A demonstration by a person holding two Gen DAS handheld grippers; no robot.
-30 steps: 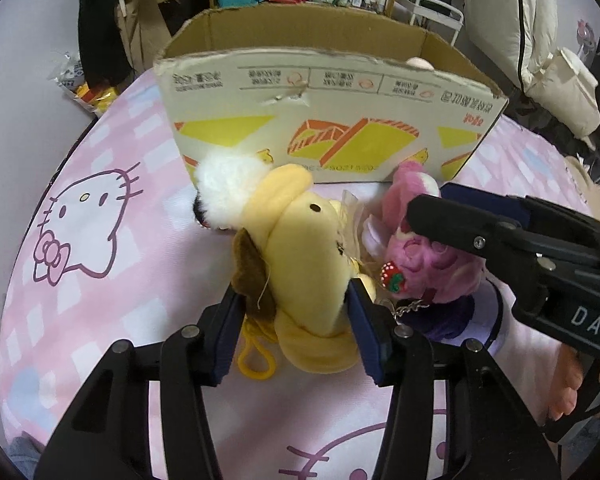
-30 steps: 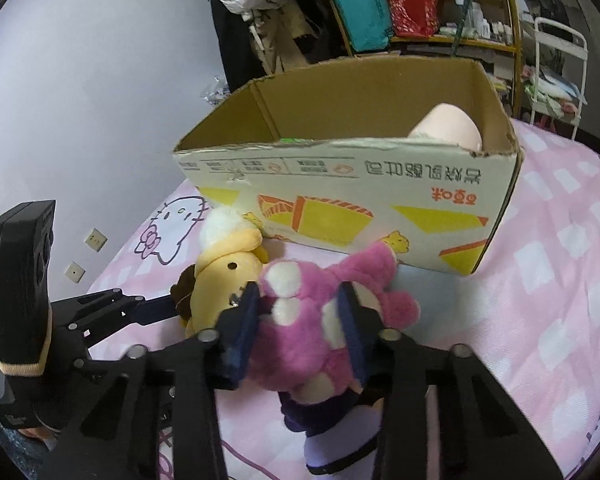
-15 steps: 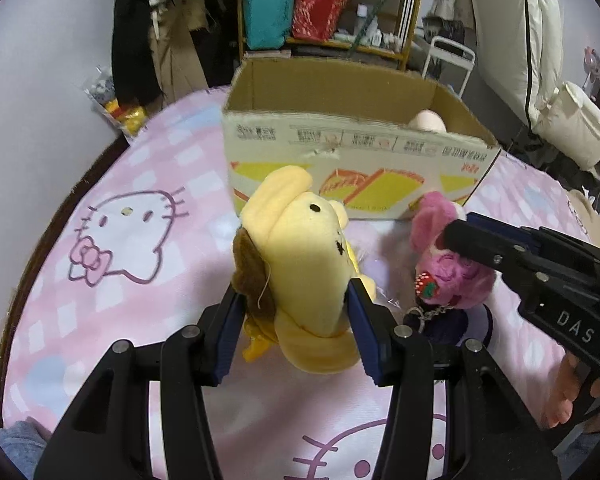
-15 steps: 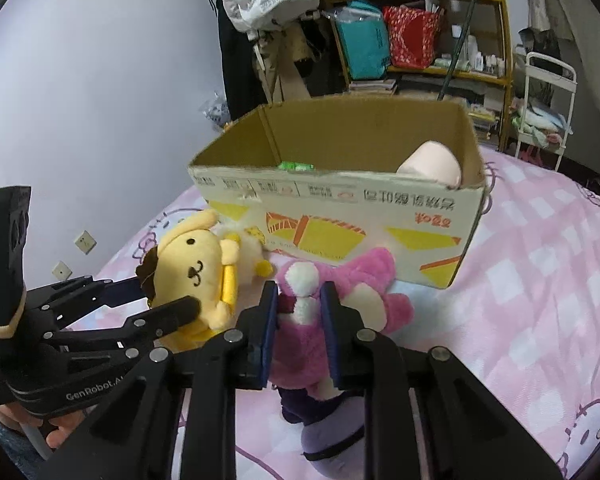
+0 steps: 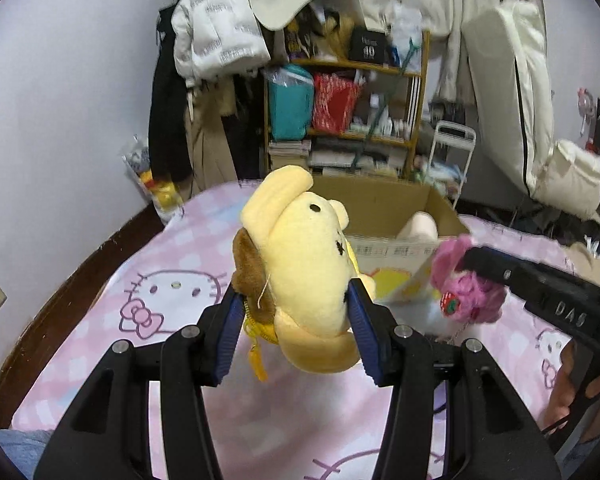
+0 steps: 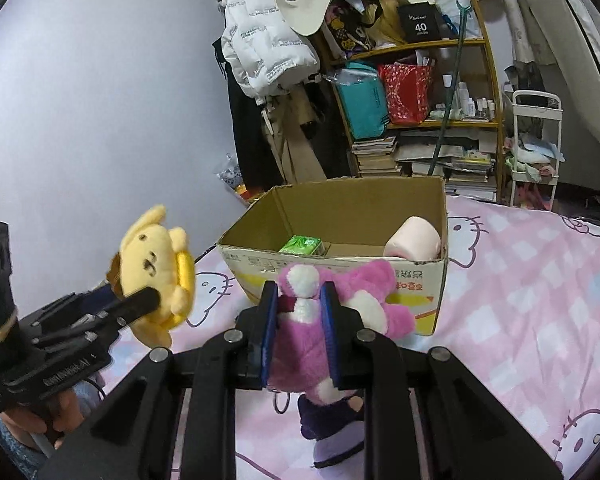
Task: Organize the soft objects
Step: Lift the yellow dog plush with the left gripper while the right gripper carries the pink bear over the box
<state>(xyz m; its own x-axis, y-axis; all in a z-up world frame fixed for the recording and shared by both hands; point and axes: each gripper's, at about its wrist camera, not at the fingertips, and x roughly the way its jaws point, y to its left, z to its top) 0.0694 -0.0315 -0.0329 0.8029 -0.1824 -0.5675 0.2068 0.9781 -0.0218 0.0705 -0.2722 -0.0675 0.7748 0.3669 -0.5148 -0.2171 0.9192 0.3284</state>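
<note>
Plush toys: yellow dog (image 5: 304, 264) pinched in my left gripper (image 5: 296, 332), pink one (image 6: 300, 328) in my right gripper (image 6: 298, 332); lift both clear of the near wall of the cardboard box (image 6: 340, 264) before releasing.

Cardboard box (image 6: 340, 280) open on top | pink roll (image 6: 412, 238) fills its right corner, green pack (image 6: 302, 245) lies left | bare box floor between | near wall stands in front

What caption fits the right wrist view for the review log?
Right tongs clamp a pink plush before the open cardboard box; left tongs hold a yellow dog plush aloft.
</note>
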